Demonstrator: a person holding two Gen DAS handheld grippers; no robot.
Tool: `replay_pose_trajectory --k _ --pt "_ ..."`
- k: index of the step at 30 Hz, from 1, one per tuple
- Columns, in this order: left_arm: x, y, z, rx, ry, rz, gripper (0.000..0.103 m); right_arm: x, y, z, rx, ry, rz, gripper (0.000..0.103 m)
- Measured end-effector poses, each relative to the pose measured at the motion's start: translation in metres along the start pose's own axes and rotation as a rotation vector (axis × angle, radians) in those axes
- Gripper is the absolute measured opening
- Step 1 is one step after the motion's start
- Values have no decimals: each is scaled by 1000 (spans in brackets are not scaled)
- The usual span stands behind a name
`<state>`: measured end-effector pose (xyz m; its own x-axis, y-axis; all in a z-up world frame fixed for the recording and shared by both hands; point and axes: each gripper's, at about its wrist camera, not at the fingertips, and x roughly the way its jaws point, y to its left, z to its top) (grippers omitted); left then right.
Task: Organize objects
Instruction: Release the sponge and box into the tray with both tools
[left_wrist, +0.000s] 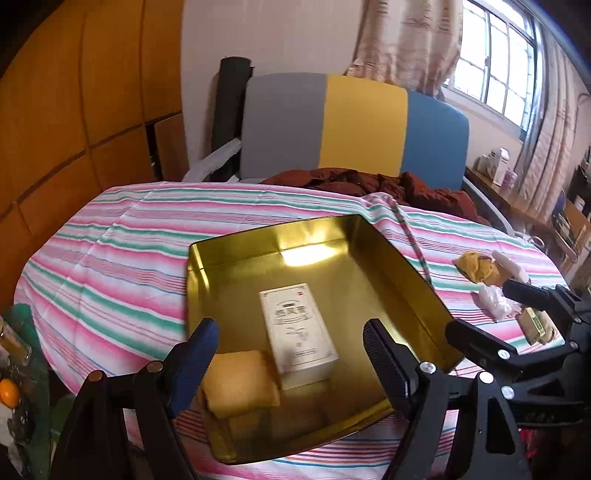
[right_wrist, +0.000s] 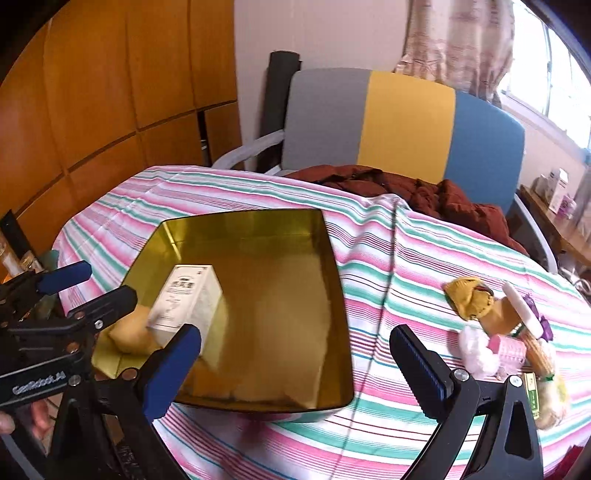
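Both hand-held grippers hover spread wide and empty: the left hand-held gripper (left_wrist: 291, 354) over the gold tin (left_wrist: 236, 251) holding a white carton (left_wrist: 297, 332), the right hand-held gripper (right_wrist: 295, 365) above the desk's (right_wrist: 229, 192) near edge.

The gold tin (right_wrist: 258, 314) lies open on top; its far and right floor is bare, while a white box (right_wrist: 188, 299) and yellow pouch (right_wrist: 129, 334) crowd the 9 o'clock corner. Striped cloth (right_wrist: 388, 280) runs clear to a clutter pile (right_wrist: 509, 332) at 3 o'clock
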<state>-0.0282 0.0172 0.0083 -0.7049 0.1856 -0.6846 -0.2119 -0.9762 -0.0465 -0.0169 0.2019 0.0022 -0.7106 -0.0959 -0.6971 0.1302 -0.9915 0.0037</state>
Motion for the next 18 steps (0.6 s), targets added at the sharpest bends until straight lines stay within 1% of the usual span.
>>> replay_pose_trajectory --k 3,10,15,18 --pt "3 -11 0 30 3 -20 82 0 -13 -2 22 4 -27 103" --pt "10 -31 0 61 21 -105 82 3 -54 -12 78 31 -96 103" --pt "16 -41 3 70 43 -135 82 -1 -102 -14 150 33 -146 103" --pt "17 -47 4 69 48 -174 82 -7 -138 -13 183 27 -194 103"
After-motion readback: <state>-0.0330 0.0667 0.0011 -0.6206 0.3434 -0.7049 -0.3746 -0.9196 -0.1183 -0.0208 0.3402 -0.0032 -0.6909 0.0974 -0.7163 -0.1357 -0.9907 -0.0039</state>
